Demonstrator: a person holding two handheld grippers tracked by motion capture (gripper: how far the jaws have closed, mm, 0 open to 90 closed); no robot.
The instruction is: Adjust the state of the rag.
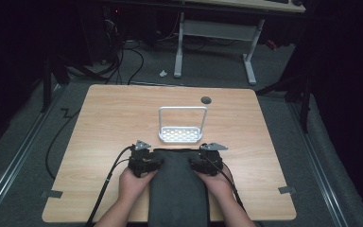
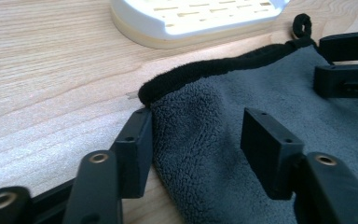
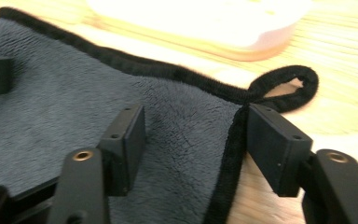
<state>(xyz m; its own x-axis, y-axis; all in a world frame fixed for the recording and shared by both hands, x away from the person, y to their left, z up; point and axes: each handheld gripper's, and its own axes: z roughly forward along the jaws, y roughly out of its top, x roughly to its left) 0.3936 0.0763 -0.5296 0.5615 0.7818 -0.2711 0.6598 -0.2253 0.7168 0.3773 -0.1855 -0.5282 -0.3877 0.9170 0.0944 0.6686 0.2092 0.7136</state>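
A dark grey towel (image 1: 177, 184) lies flat on the wooden table (image 1: 108, 118) and hangs over its near edge. My left gripper (image 1: 144, 156) is at the towel's far left corner and my right gripper (image 1: 208, 158) at its far right corner. In the left gripper view the left gripper (image 2: 198, 135) stands open, straddling the corner of the towel (image 2: 214, 102); one jaw is at the hem, the other over the cloth. In the right gripper view the right gripper (image 3: 198, 126) is open astride the towel (image 3: 74, 93) corner, beside its hanging loop (image 3: 303, 77).
A white slotted rack (image 1: 181, 135) with a tall wire handle stands just beyond the towel's far edge, close to both grippers. A dark round hole (image 1: 206, 100) sits near the table's far edge. Behind the table, a desk's white legs (image 1: 215, 42) and cables stand on the floor.
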